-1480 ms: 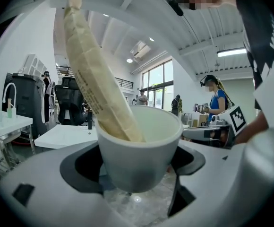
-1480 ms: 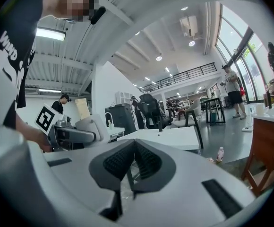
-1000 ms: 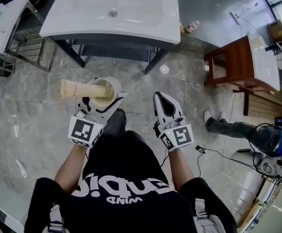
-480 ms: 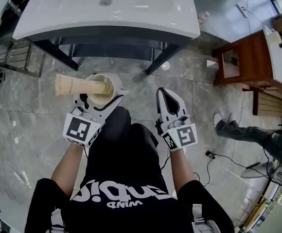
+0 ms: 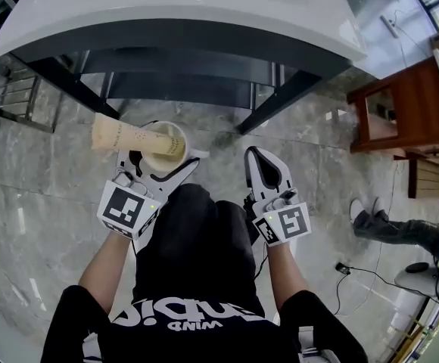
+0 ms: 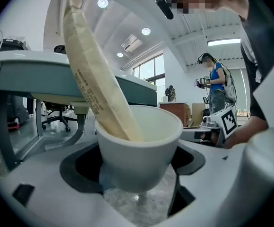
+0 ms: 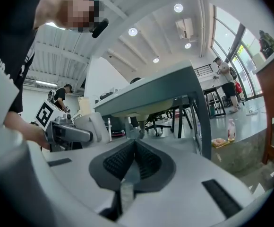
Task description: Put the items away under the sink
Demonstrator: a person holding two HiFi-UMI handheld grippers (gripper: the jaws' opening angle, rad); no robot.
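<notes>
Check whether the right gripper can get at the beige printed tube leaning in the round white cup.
Probably yes: nothing lies between the right gripper and the round white cup, but its jaws are shut and the beige printed tube leans away leftward.

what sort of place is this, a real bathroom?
Probably a lab or office hall with a mock bathroom, not a home: the sink stands free on an open frame, office chairs sit behind it, and another person stands nearby wearing gear.

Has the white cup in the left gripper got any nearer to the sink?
Yes. The cup has moved forward, toward the sink; the gap between them has shrunk.
</notes>
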